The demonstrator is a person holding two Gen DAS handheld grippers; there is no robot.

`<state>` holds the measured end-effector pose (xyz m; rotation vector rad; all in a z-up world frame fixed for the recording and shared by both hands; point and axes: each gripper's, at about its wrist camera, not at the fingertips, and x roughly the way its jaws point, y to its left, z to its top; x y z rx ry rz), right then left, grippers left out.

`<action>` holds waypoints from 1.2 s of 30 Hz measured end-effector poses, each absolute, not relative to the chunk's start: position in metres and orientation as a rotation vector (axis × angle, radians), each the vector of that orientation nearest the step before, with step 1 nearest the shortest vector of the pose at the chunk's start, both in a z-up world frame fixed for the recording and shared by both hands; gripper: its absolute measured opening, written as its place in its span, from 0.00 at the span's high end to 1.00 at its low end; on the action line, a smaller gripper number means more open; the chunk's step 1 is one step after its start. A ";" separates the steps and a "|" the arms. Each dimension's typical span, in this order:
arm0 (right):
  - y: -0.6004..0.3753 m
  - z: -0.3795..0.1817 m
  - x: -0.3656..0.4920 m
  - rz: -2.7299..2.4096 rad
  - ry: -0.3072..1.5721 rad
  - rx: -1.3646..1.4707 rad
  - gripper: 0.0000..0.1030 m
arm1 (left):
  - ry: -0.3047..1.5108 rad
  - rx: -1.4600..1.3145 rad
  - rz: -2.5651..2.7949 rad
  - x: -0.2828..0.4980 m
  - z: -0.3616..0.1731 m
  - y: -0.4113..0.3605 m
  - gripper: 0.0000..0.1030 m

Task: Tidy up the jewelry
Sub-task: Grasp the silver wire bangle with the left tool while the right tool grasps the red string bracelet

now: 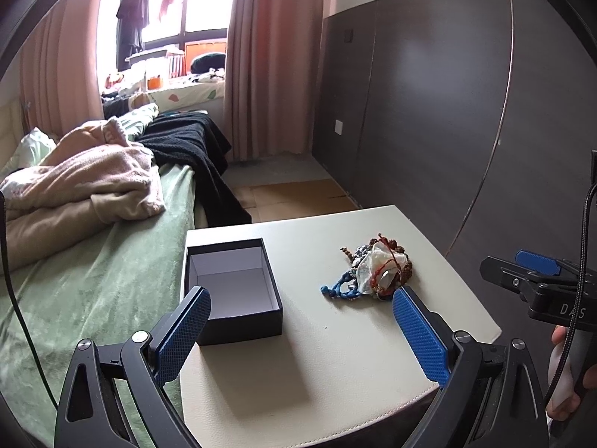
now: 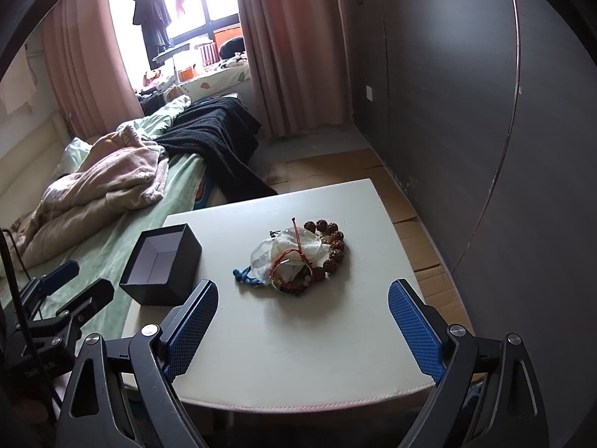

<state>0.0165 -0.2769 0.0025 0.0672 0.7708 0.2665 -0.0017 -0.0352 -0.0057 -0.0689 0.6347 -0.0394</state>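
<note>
A heap of jewelry (image 1: 377,270) lies on a cream stool top (image 1: 335,354): brown bead bracelets, a blue cord piece, red string and a white sheer pouch. It also shows in the right wrist view (image 2: 298,259). An open, empty black box (image 1: 233,287) stands left of it, also in the right wrist view (image 2: 160,265). My left gripper (image 1: 300,296) is open and empty, above the stool's near side between box and heap. My right gripper (image 2: 302,289) is open and empty, just short of the heap. The right gripper's side shows in the left wrist view (image 1: 537,272).
A bed with green cover (image 1: 93,280), pink blanket (image 1: 86,183) and black knit throw (image 1: 194,149) lies left of the stool. A dark wall panel (image 1: 429,112) runs along the right. Cardboard covers the floor (image 2: 406,209) beyond. Pink curtains (image 1: 272,56) hang at the window.
</note>
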 end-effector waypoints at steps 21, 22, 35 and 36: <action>-0.314 -0.001 0.044 0.214 0.824 0.225 0.10 | 0.636 -0.145 -0.094 0.037 -0.007 -0.056 0.05; -0.320 -0.001 0.047 0.205 0.822 0.249 0.10 | 0.638 -0.145 -0.100 0.040 -0.009 -0.059 0.05; -0.348 -0.023 0.091 0.143 0.882 0.410 0.10 | 0.758 -0.145 -0.207 0.086 -0.048 -0.093 0.41; -0.350 -0.024 0.093 0.142 0.888 0.418 0.10 | 0.762 -0.137 -0.215 0.088 -0.051 -0.097 0.41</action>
